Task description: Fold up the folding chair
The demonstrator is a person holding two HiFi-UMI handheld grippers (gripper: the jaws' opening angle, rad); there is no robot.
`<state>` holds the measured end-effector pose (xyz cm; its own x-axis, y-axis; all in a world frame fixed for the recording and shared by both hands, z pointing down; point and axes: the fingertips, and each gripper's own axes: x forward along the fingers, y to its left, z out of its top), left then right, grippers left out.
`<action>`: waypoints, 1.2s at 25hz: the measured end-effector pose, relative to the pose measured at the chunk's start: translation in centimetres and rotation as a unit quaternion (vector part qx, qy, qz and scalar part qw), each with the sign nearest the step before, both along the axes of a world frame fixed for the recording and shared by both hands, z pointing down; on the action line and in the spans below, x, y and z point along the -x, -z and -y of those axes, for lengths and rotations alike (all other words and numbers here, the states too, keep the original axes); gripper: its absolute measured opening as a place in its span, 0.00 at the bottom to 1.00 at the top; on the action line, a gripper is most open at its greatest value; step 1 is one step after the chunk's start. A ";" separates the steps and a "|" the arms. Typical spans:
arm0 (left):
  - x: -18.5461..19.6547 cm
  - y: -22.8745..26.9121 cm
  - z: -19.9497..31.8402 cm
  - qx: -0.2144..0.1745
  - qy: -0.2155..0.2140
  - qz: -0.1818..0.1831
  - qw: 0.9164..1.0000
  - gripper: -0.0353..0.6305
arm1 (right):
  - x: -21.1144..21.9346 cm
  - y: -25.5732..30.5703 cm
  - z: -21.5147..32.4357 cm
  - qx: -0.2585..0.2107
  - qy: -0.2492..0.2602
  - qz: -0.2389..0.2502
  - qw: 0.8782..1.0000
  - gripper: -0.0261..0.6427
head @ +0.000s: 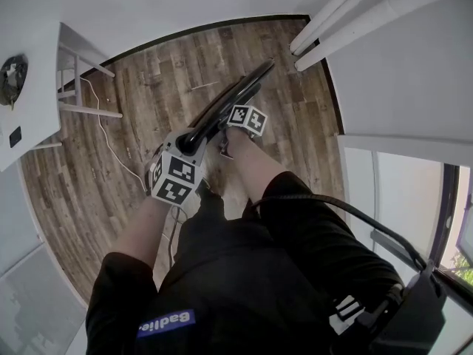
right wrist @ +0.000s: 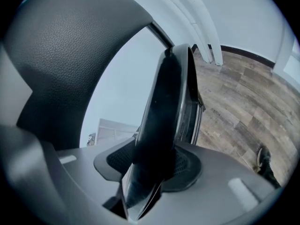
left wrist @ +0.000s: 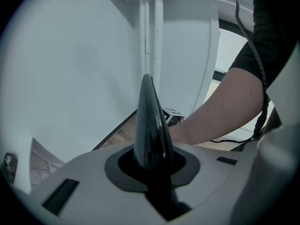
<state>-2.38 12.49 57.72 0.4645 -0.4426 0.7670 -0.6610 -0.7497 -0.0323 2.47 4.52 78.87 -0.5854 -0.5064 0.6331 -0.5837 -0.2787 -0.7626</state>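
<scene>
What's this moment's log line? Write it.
left tool: shut on folding chair | right tool: shut on folding chair | folding chair: looks folded flat

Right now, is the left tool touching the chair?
Touching. The left gripper view shows the left tool shut on the chair, its black edge wedged between the jaws with no gap.

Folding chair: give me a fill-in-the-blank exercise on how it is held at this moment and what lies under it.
1. The folding chair is ____ in colour.
2. It is clamped by ____ grippers: the left gripper and the right gripper.
3. In the head view, the ____ gripper grips the end nearer the person.
4. Beneath it, the floor is made of ____ planks.

Missing words: black; two; left; wooden.
</scene>
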 end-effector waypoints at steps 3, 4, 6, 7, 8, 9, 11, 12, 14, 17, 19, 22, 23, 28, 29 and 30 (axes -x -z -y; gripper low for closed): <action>0.1 0.1 0.2 -0.006 0.000 0.001 1.000 0.15 | 0.1 0.1 0.2 -0.002 0.002 -0.001 1.000 0.27; 0.1 0.1 0.3 -0.008 0.000 0.002 1.000 0.15 | 0.1 0.1 0.2 -0.002 0.003 -0.002 1.000 0.27; 0.2 0.1 0.2 -0.011 -0.001 0.003 1.000 0.15 | 0.2 0.1 0.2 -0.003 0.004 -0.003 1.000 0.27; 0.2 0.1 0.2 -0.012 -0.002 0.003 1.000 0.15 | 0.2 0.1 0.2 -0.003 0.003 -0.004 1.000 0.27; 0.3 0.2 0.2 -0.012 -0.003 0.002 1.000 0.15 | 0.3 0.1 0.2 -0.004 0.002 -0.006 1.000 0.27; 0.4 0.2 0.2 -0.012 -0.003 0.002 1.000 0.15 | 0.3 0.1 0.2 -0.005 0.001 -0.007 1.000 0.27; 0.7 0.2 0.2 -0.014 -0.004 0.002 1.000 0.15 | 0.6 0.1 0.2 -0.005 0.000 -0.009 1.000 0.28; 0.8 0.2 0.3 -0.016 -0.005 0.003 1.000 0.15 | 0.7 0.1 0.3 -0.006 0.001 -0.010 1.000 0.28; 0.9 0.2 0.4 -0.018 -0.006 0.005 1.000 0.15 | 0.9 0.2 0.4 -0.008 0.009 -0.013 1.000 0.28; 1.0 0.3 0.8 -0.018 -0.008 0.002 1.000 0.15 | 1.2 0.2 0.2 -0.013 0.045 -0.036 0.998 0.31; 1.4 0.3 1.1 -0.014 -0.010 -0.004 1.000 0.15 | 1.5 0.1 -0.1 -0.015 0.063 -0.051 0.997 0.33; 2.7 0.4 1.7 -0.007 -0.013 -0.013 1.000 0.15 | 2.3 0.1 -0.7 -0.007 0.075 -0.068 0.995 0.38; 3.1 0.5 1.9 -0.005 -0.016 -0.018 1.000 0.15 | 2.5 0.2 -0.8 -0.004 0.080 -0.074 0.994 0.40; 4.1 0.8 3.0 -0.003 -0.028 -0.030 0.999 0.15 | 3.4 1.1 -1.4 -0.008 0.104 -0.102 0.989 0.41; 4.3 0.8 3.2 -0.003 -0.029 -0.031 0.999 0.15 | 3.6 1.4 -1.5 -0.010 0.109 -0.104 0.988 0.41; 4.6 0.8 3.5 -0.002 -0.029 -0.032 0.999 0.15 | 3.8 1.6 -1.6 -0.013 0.115 -0.106 0.988 0.41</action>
<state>-6.95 9.04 56.87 0.5381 -0.4169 0.7326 -0.6173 -0.7867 0.0057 -1.28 6.17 77.25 -0.5424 -0.3923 0.7429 -0.7771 -0.1017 -0.6211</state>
